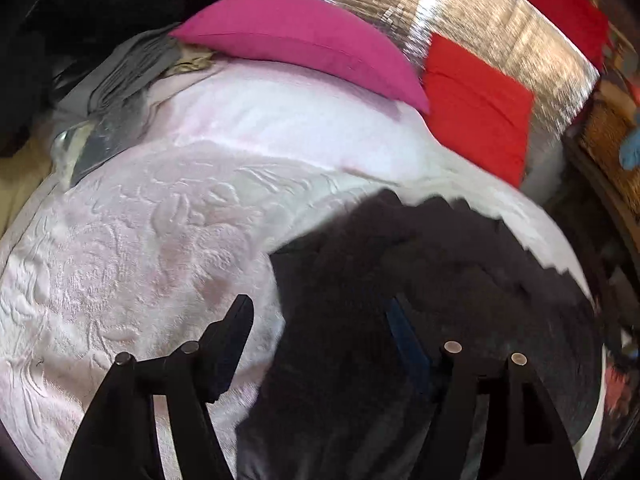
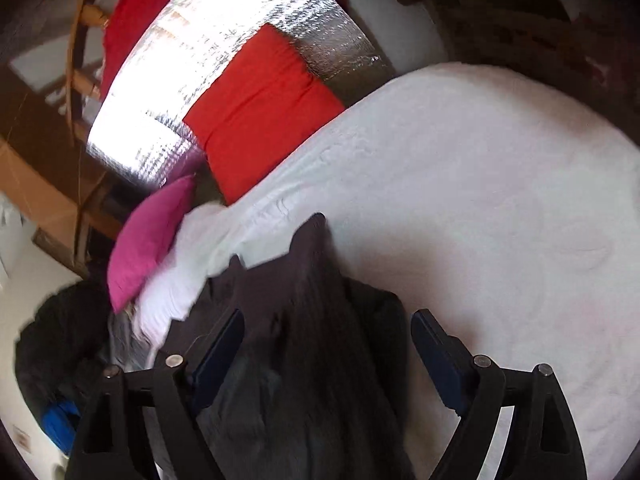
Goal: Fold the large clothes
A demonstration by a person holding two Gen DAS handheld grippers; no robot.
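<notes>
Garment: dark, on bed, long axis running away from tongs.
Right tongs: spread, straddling it, nearer.
Left tongs: spread, nothing pinched.

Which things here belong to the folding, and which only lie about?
Folding: dark garment, left gripper, right gripper, both open, white bedspread beneath.

Lying about: pink pillow, red pillow, silver foil sheet, grey cloth.
</notes>
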